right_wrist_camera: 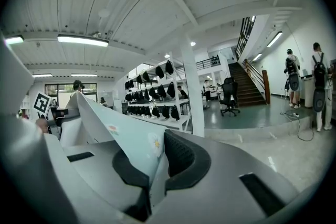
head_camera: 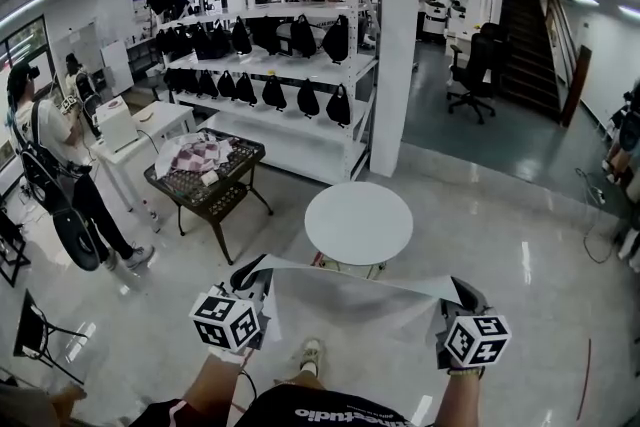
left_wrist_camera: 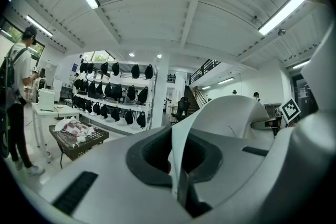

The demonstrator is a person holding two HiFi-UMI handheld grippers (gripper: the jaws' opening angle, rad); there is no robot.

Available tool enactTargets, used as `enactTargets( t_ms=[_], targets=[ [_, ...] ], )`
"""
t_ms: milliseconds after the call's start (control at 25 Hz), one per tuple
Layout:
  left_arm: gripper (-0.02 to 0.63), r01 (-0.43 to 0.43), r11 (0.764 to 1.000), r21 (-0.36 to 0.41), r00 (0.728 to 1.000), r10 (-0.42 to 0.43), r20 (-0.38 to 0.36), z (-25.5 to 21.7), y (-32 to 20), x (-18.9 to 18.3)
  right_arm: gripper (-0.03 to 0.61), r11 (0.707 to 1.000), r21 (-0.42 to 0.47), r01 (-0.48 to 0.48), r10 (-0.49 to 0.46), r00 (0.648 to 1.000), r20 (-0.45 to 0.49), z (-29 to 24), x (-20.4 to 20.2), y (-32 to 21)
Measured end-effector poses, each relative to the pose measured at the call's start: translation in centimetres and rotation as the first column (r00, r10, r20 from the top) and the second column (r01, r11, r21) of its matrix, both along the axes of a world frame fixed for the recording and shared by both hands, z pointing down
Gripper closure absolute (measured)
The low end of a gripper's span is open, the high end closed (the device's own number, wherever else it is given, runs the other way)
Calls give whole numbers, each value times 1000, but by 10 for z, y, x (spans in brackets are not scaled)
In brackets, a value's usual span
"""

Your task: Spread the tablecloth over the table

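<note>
A pale tablecloth (head_camera: 350,293) hangs stretched between my two grippers, in front of the round white table (head_camera: 358,223). My left gripper (head_camera: 255,277) is shut on the cloth's left corner, and the cloth (left_wrist_camera: 181,162) runs up between its closed jaws. At the right, my right gripper (head_camera: 452,293) is shut on the other corner; a pale blue fold with small flower prints (right_wrist_camera: 137,149) is pinched between its dark pads. The cloth's upper edge sags slightly between the grippers, just short of the table's near rim.
A dark wire-top side table (head_camera: 205,180) with folded cloths stands left of the round table. White shelving (head_camera: 275,45) with black bags and a white pillar (head_camera: 395,45) stand behind. A person (head_camera: 60,175) stands at the left. Office chairs (head_camera: 475,70) and stairs are far right.
</note>
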State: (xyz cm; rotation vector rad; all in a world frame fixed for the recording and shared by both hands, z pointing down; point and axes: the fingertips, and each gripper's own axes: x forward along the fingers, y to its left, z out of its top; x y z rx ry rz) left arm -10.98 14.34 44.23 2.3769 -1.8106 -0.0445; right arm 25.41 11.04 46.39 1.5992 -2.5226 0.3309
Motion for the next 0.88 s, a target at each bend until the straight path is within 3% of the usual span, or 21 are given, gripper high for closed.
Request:
enactTargets(
  t_ms=[880],
  targets=[
    [595, -15, 1000, -17, 1000, 16, 19, -6, -55, 0, 548, 1000, -22, -11, 13, 997, 75, 7, -6, -52]
  ],
)
